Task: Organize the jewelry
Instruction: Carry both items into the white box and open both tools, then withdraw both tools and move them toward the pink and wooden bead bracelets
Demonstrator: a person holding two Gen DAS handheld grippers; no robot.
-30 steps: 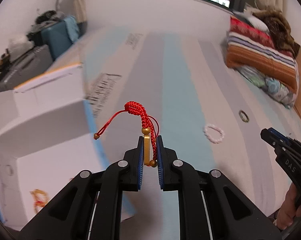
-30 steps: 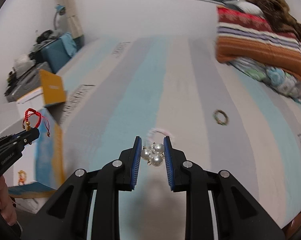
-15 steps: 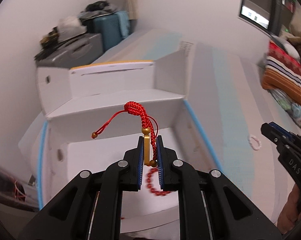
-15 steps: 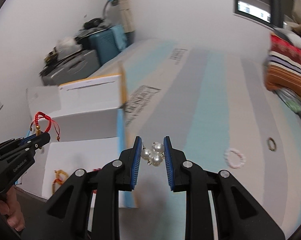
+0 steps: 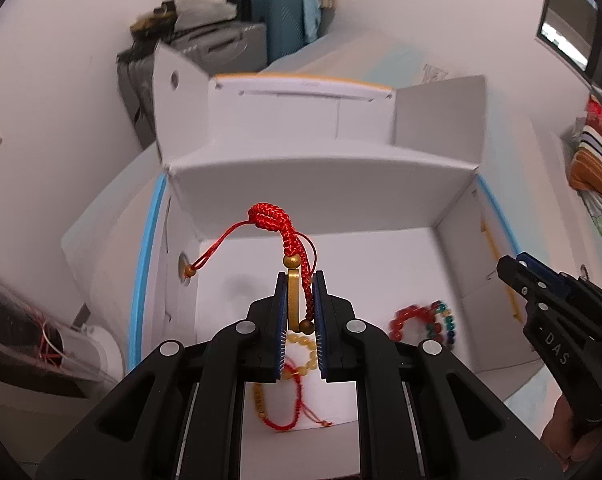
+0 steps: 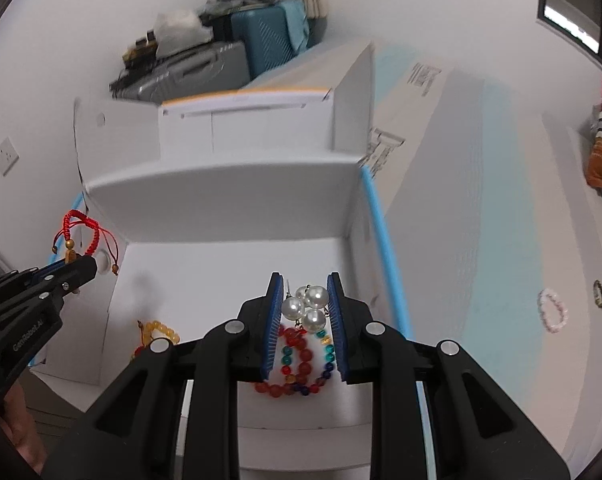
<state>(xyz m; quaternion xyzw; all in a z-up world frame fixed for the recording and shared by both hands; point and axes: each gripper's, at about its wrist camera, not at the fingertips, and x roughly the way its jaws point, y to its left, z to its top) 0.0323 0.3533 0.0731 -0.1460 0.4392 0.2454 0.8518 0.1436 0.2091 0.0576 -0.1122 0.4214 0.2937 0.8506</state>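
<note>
Left gripper [image 5: 300, 300] clamped tight on a red braided cord bracelet [image 5: 279, 224] with a gold bar; cord loop and tails stand free above the tips. Right gripper [image 6: 304, 304] clamped on a cluster of pearl earrings [image 6: 307, 307], three pearls showing between the blue pads. Both hang over the open white box [image 5: 309, 178].

Box floor below: an amber bead bracelet with red cord [image 5: 297, 344] partly hidden under the left gripper; a red bead bracelet [image 6: 301, 354] and a multicoloured bead bracelet [image 6: 325, 360] lie touching, partly covered by the right gripper's fingers. Floor between the two heaps is bare white. Box walls stand on all sides, blue-edged left and right; rear flaps upright.

Right of the box, on the striped bed cover [image 6: 481, 208], a small pale bead ring [image 6: 553, 311] and a dark ring [image 6: 599, 294] lie near each other, well apart from the box.

Far: suitcases [image 5: 277, 24] against the wall, blurred. Folded blankets [image 5: 597, 148] cut off at the frame edge.
</note>
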